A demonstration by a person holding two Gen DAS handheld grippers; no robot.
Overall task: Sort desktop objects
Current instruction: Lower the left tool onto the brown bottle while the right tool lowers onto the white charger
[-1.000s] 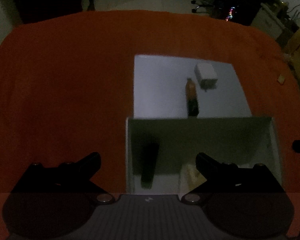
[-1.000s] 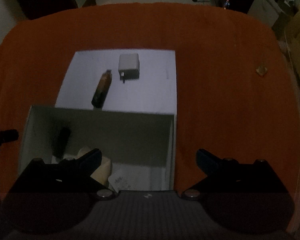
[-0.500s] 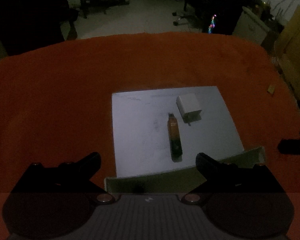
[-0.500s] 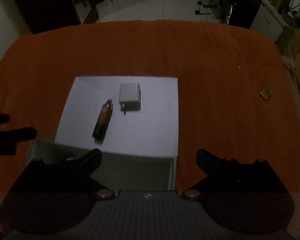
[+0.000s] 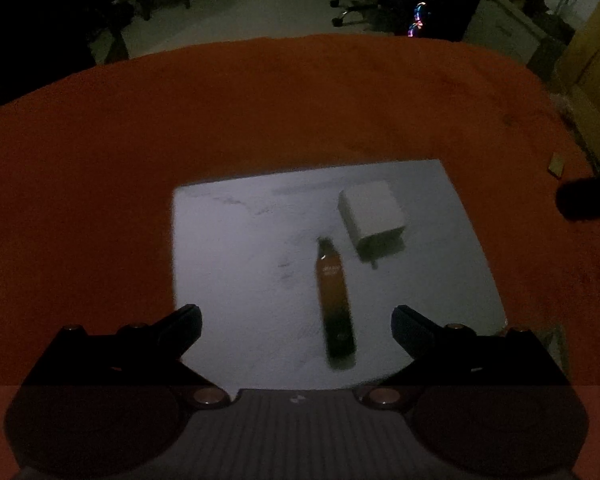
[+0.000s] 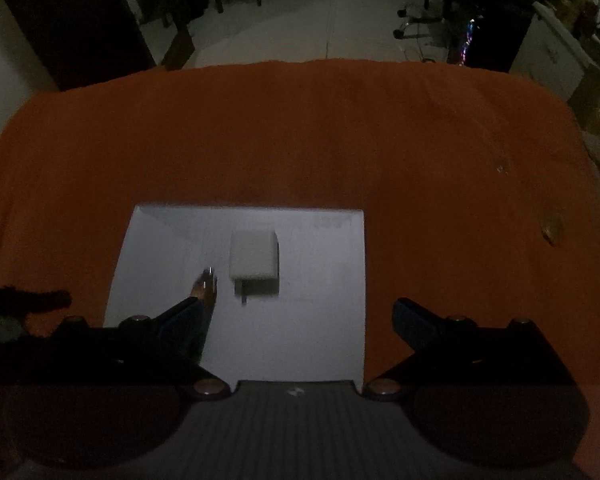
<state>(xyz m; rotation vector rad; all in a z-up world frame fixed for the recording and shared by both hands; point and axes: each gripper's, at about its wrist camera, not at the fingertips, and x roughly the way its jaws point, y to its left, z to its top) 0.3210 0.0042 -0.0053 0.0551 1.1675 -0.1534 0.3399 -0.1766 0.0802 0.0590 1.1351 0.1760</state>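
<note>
A white sheet [image 5: 252, 248] lies on the orange tablecloth [image 5: 100, 184]. On it are a white charger block [image 5: 370, 214] and a slim brown bottle-like stick [image 5: 334, 300] lying flat. My left gripper [image 5: 296, 320] is open, above the sheet's near part, with the stick between its fingers and closer to the right one. My right gripper [image 6: 298, 320] is open over the sheet [image 6: 320, 320]; the charger [image 6: 254, 258] lies ahead of it, and its left finger hides most of the stick [image 6: 205, 288].
A small tan scrap [image 5: 556, 164] lies on the cloth at the right; it also shows in the right wrist view [image 6: 552, 230]. A corner of the grey box [image 5: 556, 344] shows by the left gripper's right finger. Dark furniture and chairs stand beyond the table's far edge.
Both grippers have moved forward, away from the open grey box and over the white sheet. The box has dropped out of view. Both stay open.
</note>
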